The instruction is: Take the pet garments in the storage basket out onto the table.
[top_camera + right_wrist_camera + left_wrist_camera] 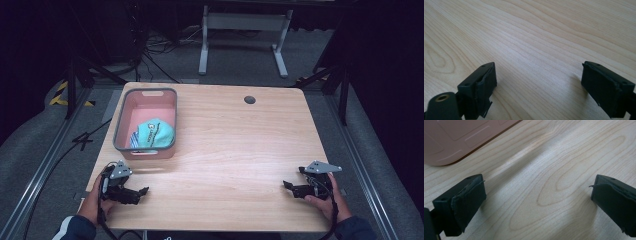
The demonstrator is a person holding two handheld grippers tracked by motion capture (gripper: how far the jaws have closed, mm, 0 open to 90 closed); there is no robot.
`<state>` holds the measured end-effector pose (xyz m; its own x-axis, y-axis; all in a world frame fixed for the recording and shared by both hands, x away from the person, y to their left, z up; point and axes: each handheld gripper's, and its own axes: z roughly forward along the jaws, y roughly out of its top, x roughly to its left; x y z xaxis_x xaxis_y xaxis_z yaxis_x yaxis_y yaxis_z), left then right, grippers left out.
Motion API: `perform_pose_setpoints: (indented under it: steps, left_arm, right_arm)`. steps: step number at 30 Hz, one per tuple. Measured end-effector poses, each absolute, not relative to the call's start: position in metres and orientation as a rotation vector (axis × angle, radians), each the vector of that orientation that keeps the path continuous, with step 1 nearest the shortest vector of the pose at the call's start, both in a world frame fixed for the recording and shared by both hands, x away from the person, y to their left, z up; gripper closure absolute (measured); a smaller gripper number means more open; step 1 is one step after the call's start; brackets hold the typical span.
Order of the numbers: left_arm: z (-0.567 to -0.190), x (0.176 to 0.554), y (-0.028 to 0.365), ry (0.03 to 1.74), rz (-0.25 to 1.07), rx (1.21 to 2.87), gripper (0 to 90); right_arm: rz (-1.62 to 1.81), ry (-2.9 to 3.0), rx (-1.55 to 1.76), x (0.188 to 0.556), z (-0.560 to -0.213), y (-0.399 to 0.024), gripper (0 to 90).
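Pink bin (122, 131) just beyond left gripper (141, 192) — jaws apart, right gripper (288, 187) likewise

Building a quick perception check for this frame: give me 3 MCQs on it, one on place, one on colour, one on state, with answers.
1. Where does the bin sit on the table?
A. Far left part, ahead of the left gripper
B. Near right corner
C. Centre of the near edge

2. What colour is the cloth item in the bin?
A. Red
B. Teal
C. Yellow

3. How do the jaws of the right gripper stand?
A. Shut on a cloth
B. Shut with nothing between
C. Open, bare wood between them

Answers:
1. A, the high view puts the pink bin on the table's left side, beyond the left gripper.
2. B, the bundle inside reads teal, with a striped bit at its edge.
3. C, the right gripper view shows the two black jaws wide apart over plain wood.
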<state>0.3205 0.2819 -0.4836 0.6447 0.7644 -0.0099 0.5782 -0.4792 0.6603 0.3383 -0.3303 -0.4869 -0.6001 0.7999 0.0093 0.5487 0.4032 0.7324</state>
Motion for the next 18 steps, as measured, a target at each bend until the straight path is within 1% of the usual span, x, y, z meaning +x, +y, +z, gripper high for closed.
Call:
perform_pose_setpoints:
  steps: [18]
  left_arm:
    - [-0.4825,0.3214,0.283,1.036,0.375,2.239,0.3]
  right_arm:
    - [0.999,2.295,1.198,0.3392,-0.4869,-0.3264,13.2]
